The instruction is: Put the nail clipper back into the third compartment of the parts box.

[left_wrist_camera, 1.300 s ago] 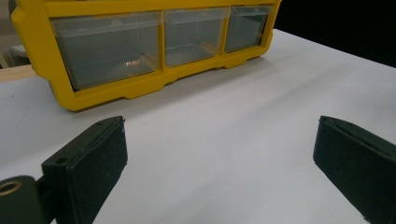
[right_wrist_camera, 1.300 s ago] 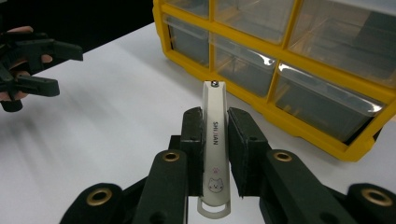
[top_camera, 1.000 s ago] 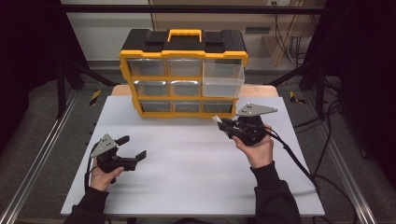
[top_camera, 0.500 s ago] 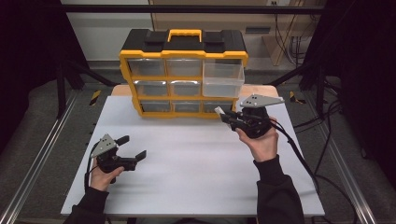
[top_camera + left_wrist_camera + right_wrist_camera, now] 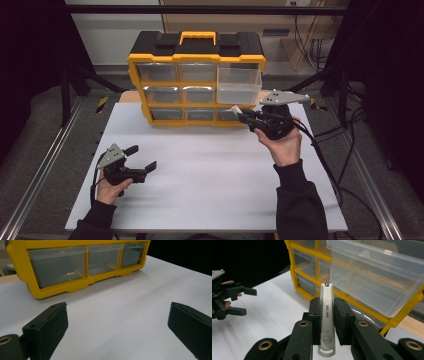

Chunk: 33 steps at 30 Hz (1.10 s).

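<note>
By organizer (image 5: 196, 75) | right tongs (image 5: 239, 113) raised | nail clipper (image 5: 326, 315) still clamped

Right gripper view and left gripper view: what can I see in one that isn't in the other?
The right gripper view has the white nail clipper with a little cat picture, pinched in the right tool, a big clear plastic drawer pulled out, and the left tool in a hand far off. The left gripper view has that tool's two black pads wide apart, with bare white table between them. Both share the yellow organizer box with clear drawers standing on the white table.
</note>
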Each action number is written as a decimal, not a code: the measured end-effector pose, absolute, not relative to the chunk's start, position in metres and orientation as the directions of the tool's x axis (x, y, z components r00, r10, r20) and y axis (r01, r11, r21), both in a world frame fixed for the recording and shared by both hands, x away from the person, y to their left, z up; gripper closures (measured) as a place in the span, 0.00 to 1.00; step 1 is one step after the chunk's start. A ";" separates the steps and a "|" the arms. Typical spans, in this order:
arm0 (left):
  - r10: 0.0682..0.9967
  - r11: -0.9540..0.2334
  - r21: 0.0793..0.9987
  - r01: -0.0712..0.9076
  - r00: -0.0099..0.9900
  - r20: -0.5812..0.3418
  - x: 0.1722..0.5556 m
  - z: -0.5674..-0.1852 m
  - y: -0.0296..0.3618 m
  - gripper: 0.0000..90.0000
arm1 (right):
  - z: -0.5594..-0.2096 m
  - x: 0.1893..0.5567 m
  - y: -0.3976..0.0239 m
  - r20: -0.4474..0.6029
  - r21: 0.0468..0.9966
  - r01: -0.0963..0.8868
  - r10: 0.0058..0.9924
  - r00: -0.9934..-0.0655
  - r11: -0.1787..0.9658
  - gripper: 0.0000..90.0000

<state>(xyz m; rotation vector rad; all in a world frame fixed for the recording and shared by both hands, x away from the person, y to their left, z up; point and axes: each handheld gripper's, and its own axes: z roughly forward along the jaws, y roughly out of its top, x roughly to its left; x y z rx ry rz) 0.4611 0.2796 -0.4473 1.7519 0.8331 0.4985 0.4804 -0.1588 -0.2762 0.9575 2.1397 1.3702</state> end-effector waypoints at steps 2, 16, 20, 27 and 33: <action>0.742 -0.172 0.941 0.290 0.667 -0.070 0.461 -0.447 0.280 0.03 | -0.272 0.481 -0.159 0.011 0.906 0.320 0.739 -0.673 0.278 0.86; 0.742 -0.173 0.941 0.292 0.667 -0.070 0.461 -0.447 0.280 0.03 | -0.244 0.483 -0.157 -0.012 0.922 0.280 0.740 -0.672 0.269 0.86; 0.741 -0.173 0.941 0.292 0.667 -0.071 0.461 -0.447 0.280 0.03 | -0.236 0.486 -0.157 -0.013 0.926 0.273 0.747 -0.665 0.259 0.86; 0.741 -0.175 0.940 0.292 0.668 -0.070 0.461 -0.447 0.280 0.03 | -0.224 0.494 -0.156 -0.024 0.926 0.271 0.757 -0.653 0.262 0.86; 0.742 -0.171 0.941 0.291 0.666 -0.071 0.461 -0.447 0.280 0.03 | -0.213 0.503 -0.154 -0.035 0.926 0.267 0.766 -0.642 0.266 0.86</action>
